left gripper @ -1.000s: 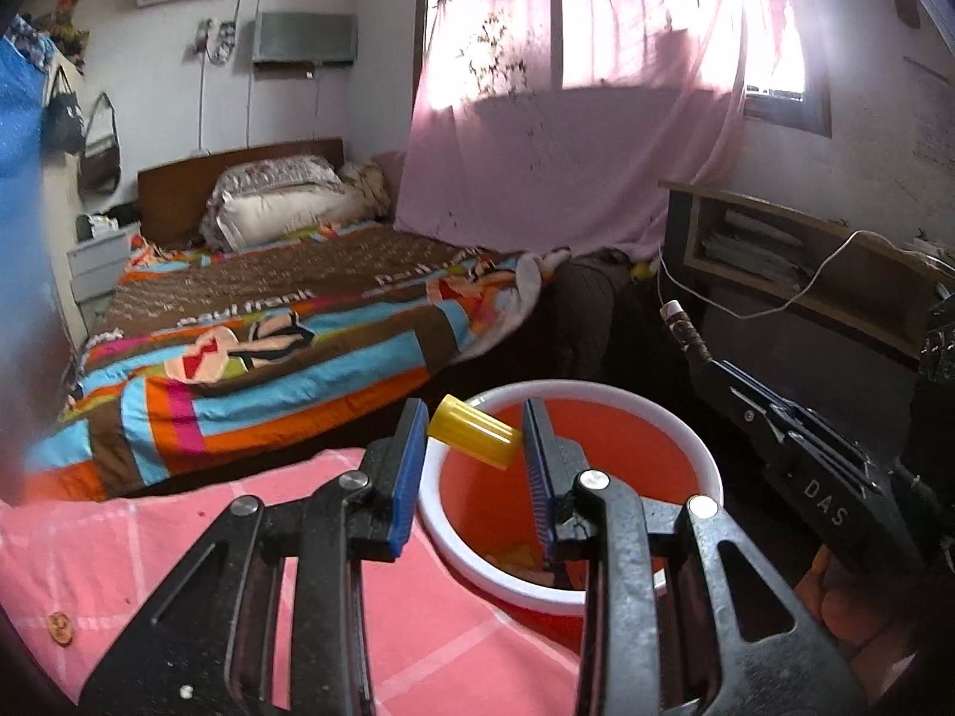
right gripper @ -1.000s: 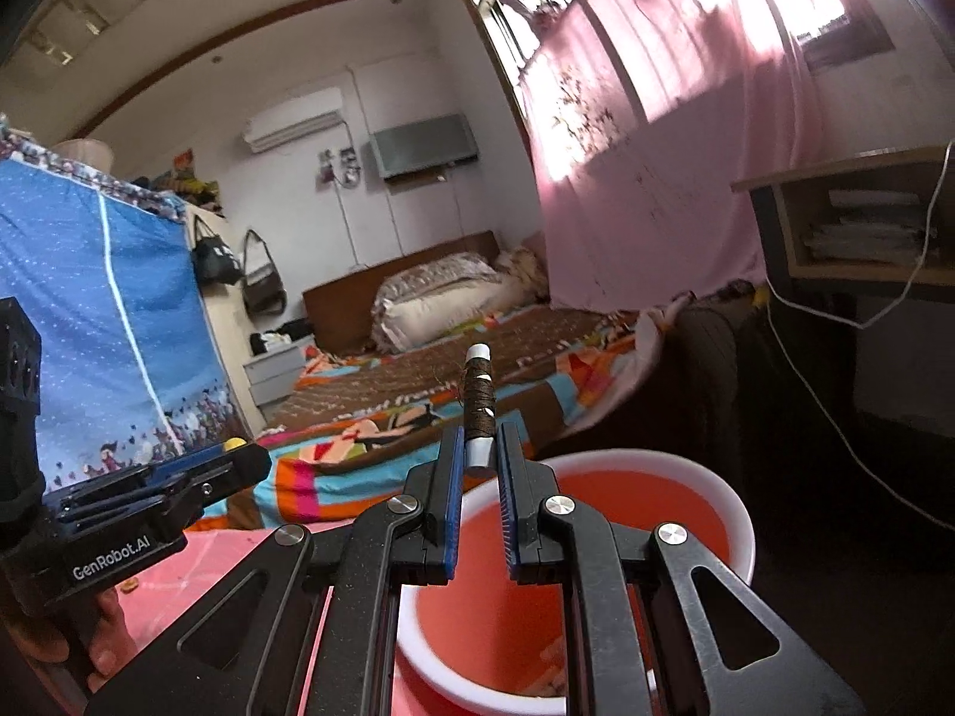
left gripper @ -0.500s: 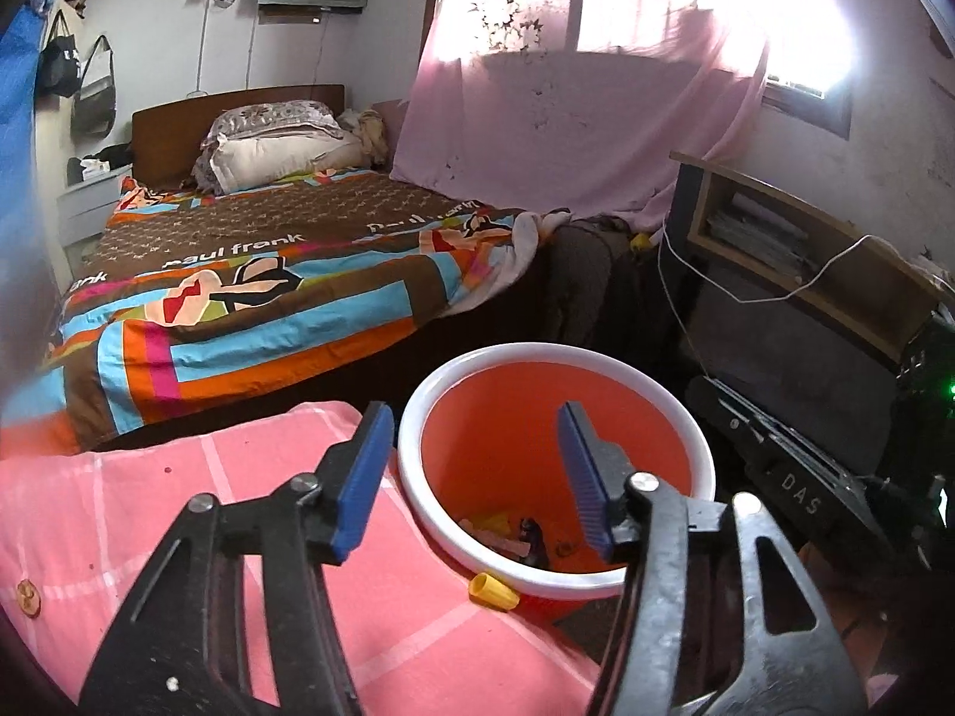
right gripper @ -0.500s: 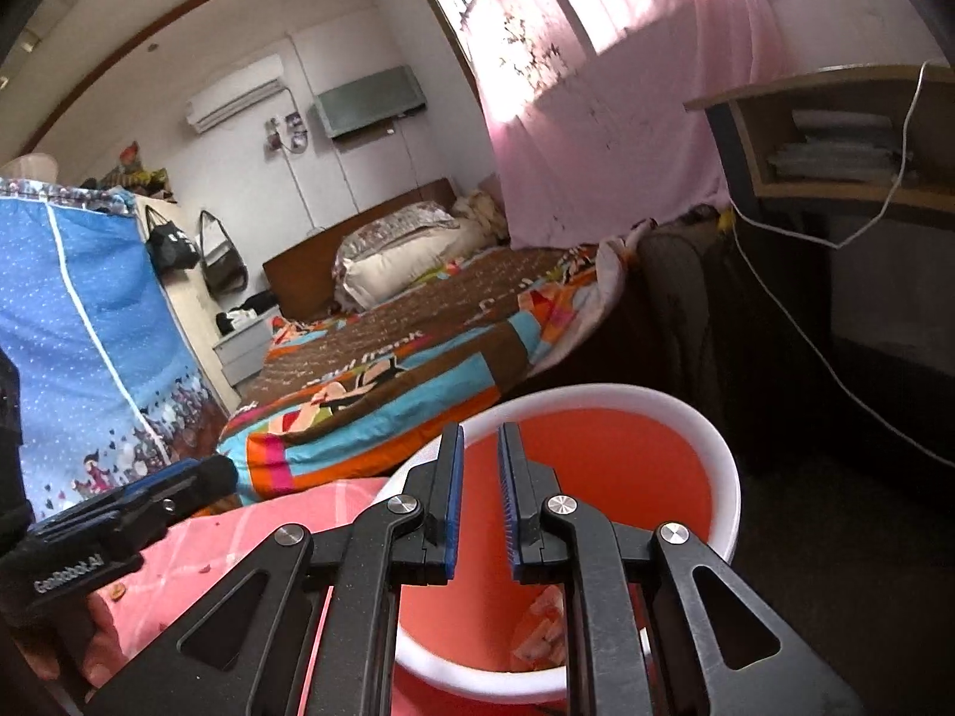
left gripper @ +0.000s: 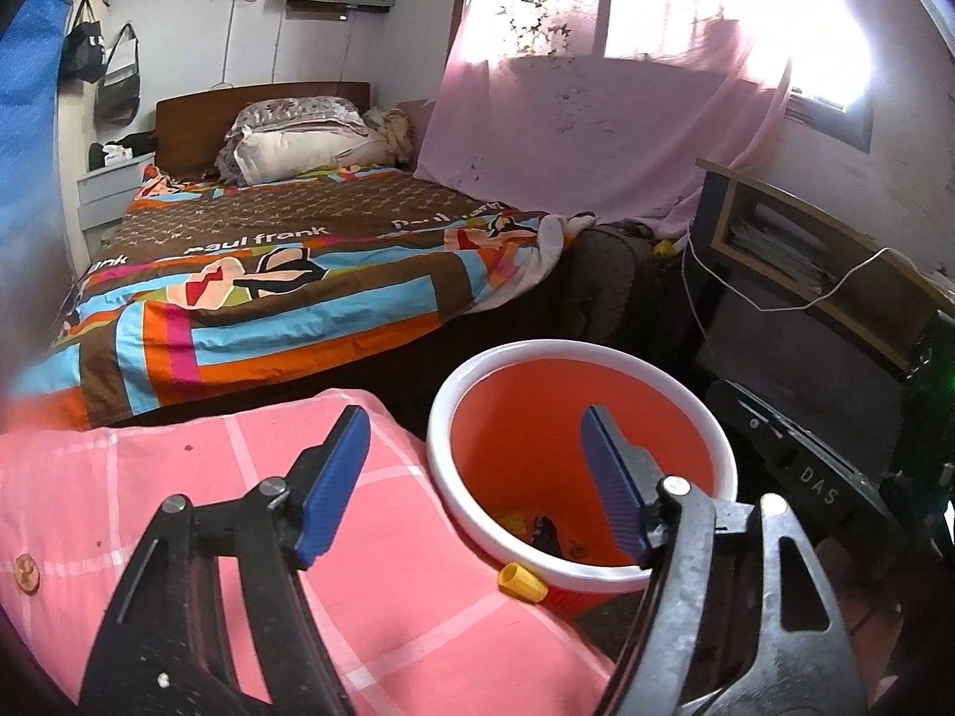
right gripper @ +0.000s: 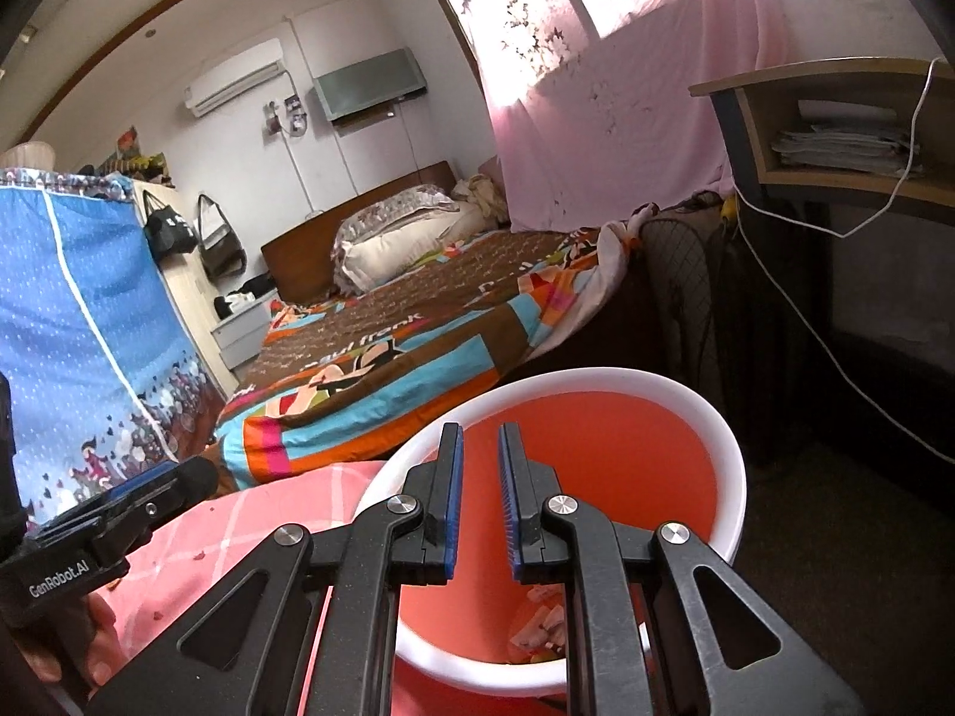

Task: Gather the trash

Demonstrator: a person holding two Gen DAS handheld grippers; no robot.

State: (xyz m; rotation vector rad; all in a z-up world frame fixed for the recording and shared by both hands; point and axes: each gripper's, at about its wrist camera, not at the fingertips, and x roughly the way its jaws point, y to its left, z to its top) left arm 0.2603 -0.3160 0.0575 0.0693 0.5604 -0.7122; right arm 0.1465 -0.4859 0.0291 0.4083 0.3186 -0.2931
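An orange bin [left gripper: 573, 417] with a white rim is showing beside a pink cloth [left gripper: 179, 495] crossed by pale check lines, and a small yellow cap [left gripper: 521, 582] is lying against the bin's outside. The bedspread [left gripper: 268, 292] is displaying brown, turquoise, orange and magenta bands with white lettering, while a pale pink curtain [left gripper: 597, 137] is glowing at the window. Blue ribbed pads are lining the black left gripper [left gripper: 477, 477] and black right gripper [right gripper: 480, 501], and a blue dotted fabric wardrobe [right gripper: 77, 328] is showing a printed border.
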